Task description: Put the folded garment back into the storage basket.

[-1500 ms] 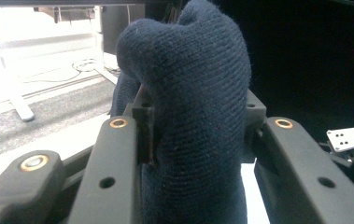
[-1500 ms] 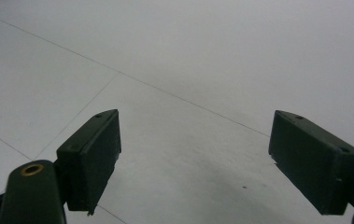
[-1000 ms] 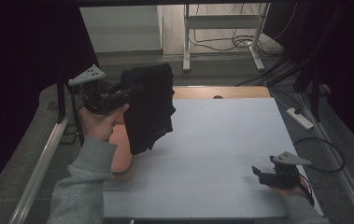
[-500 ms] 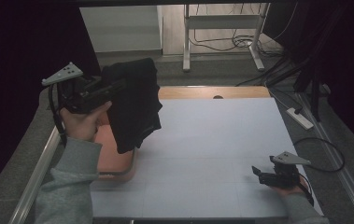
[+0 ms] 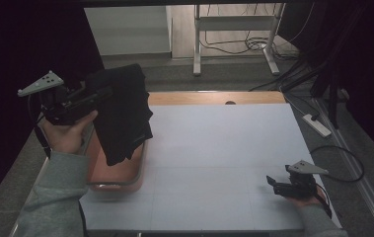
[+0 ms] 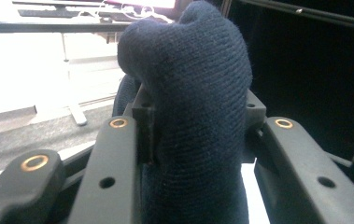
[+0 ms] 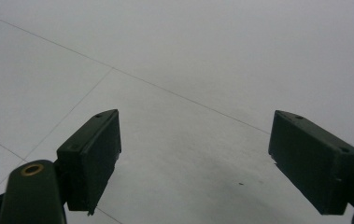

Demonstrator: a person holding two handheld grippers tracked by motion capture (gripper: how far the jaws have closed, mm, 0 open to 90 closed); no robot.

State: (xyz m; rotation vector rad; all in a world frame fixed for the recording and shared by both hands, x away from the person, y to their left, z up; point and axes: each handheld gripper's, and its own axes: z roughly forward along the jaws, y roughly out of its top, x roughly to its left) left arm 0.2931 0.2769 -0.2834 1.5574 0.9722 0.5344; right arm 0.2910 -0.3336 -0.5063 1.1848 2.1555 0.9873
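Garment: a dark knitted garment (image 5: 123, 116) hangs from the left tongs (image 5: 106, 91), its lower end dangling over the salmon-coloured tub (image 5: 118, 173) at the left edge of the surface (image 5: 224, 158).
Left tongs: clamped on a thick fold of the knit; the left gripper view shows the wool (image 6: 198, 116) bunched between the black jaws and bulging above them.
Right tongs: the right tongs (image 5: 273, 181) rest near the front right corner of the surface, jaws spread wide with nothing between them; the right gripper view shows only the pale surface (image 7: 188, 70) beyond them.
Change: over the last second the left hand (image 5: 66, 136) has carried the garment leftward, from above the white sheet to above the tub; the right hand has kept its place.
Meaning: the cloth now looks lined up with the tub, so the carrying leg seems nearly over.
Next step, as a judgement: lower the garment and loosen the grip so it drops inside the rim.
Risk: the hem hangs close to the tub's right wall and could drape over it.
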